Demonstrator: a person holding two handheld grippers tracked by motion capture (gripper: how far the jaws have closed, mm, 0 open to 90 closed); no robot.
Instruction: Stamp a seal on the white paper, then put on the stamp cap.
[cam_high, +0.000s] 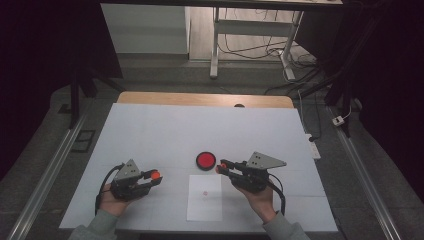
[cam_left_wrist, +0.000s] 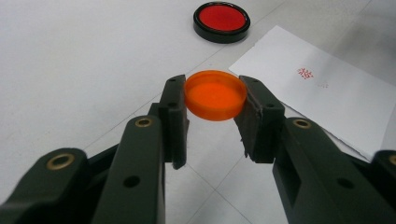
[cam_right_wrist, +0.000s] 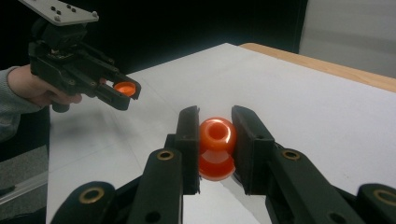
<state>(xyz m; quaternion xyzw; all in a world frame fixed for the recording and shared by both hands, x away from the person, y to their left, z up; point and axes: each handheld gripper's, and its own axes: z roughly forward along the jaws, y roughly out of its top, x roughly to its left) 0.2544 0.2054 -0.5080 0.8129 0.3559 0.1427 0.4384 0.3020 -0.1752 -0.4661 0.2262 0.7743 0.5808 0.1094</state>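
Orange stamp cap (cam_left_wrist: 215, 94) sits clamped in my left hand-held gripper (cam_high: 154, 176) at lower left; my right hand-held gripper (cam_right_wrist: 215, 140) grips the stamp body (cam_right_wrist: 216, 147). Paper (cam_high: 205, 197) already bears a red mark, so I judge recapping remains.

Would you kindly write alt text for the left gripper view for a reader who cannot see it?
Two black jaws of the left tool clamp a shallow orange cap above a white table. Beyond it lie a round black ink pad with a red centre and a white sheet of paper bearing a small red stamp mark.
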